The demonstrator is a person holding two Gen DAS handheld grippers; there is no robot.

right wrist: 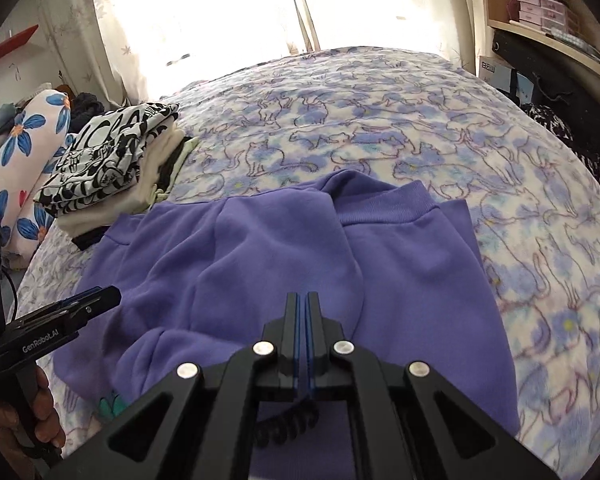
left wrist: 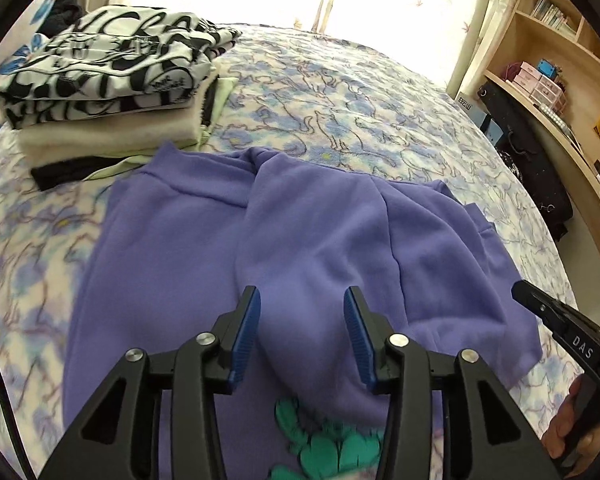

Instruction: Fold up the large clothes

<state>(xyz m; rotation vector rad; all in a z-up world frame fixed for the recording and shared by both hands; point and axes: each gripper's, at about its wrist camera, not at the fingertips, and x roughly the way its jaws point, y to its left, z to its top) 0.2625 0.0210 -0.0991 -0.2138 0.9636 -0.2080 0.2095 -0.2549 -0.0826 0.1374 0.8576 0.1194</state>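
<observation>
Purple sweatshirt [left wrist: 204, 264] flat on the bed [left wrist: 340, 92], sleeves folded in, long axis running ahead of both. Left gripper [left wrist: 302, 300] fingers released, empty; right gripper [right wrist: 303, 300] clenched on nothing, equally near the hem.

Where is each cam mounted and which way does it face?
Left wrist: on the left gripper, jaws apart, aimed down across the purple sweatshirt toward the window; right gripper and hand at right edge.
Right wrist: on the right gripper, jaws shut, empty, same heading; left gripper and hand at left edge.
Shared: sweatshirt, folded stack, cat-print bedspread, curtains, shelves.
</observation>
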